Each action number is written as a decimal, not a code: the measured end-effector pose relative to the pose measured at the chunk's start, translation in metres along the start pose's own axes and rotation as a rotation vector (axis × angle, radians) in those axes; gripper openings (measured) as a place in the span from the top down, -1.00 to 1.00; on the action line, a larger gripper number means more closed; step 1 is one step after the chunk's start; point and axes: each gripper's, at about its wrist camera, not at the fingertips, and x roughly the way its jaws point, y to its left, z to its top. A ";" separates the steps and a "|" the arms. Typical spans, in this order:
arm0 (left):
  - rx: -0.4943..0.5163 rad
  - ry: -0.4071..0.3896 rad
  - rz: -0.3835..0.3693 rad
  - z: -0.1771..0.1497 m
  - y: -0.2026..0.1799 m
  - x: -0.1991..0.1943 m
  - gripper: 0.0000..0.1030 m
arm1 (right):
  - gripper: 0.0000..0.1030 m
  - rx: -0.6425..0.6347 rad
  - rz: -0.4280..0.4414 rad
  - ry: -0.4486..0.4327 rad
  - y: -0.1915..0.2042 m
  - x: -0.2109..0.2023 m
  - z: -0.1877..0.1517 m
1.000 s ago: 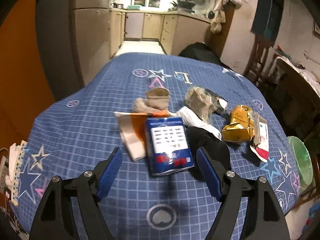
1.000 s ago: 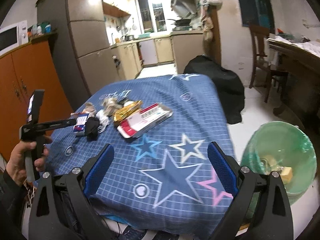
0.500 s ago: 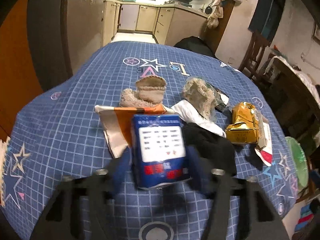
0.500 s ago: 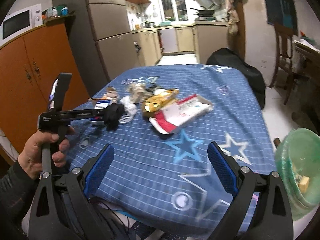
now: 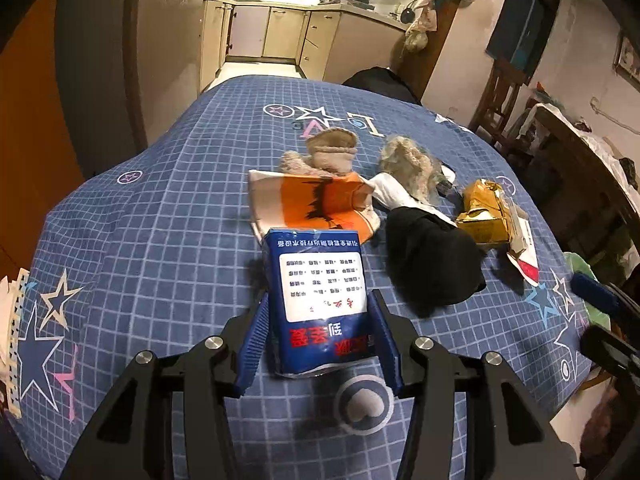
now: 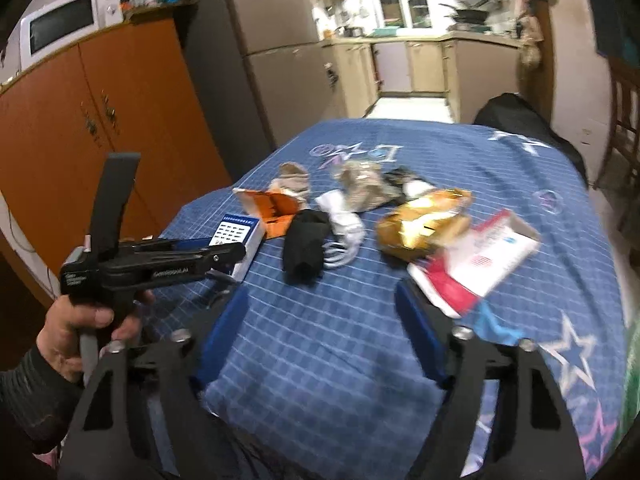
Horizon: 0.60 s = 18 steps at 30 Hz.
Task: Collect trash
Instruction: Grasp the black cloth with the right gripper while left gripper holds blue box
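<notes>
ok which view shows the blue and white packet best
The left wrist view: the blue and white packet fills the centre, its label readable, with the left gripper shut on its sides. The right wrist view shows it small, side-on and partly hidden behind that gripper.

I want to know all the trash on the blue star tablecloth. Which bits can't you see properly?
- Red and white flat packet: blurred in the right wrist view; print unreadable.
- Green bin: cut off by the picture edge, left wrist view; contents hidden.
- Blue and white box: its lower sides are hidden by the left gripper pads.
- White paper: partly under the black cloth.
</notes>
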 end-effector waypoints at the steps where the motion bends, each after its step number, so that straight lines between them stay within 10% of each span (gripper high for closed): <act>1: 0.003 -0.004 0.006 -0.001 0.001 -0.002 0.03 | -0.21 -0.013 0.006 0.014 0.004 0.010 0.006; 13: -0.034 -0.007 0.003 -0.005 0.029 -0.012 0.03 | -0.12 -0.075 -0.034 0.128 0.019 0.094 0.037; 18: -0.017 -0.015 0.012 -0.006 0.020 -0.008 0.03 | 0.23 -0.091 -0.093 0.154 0.020 0.109 0.034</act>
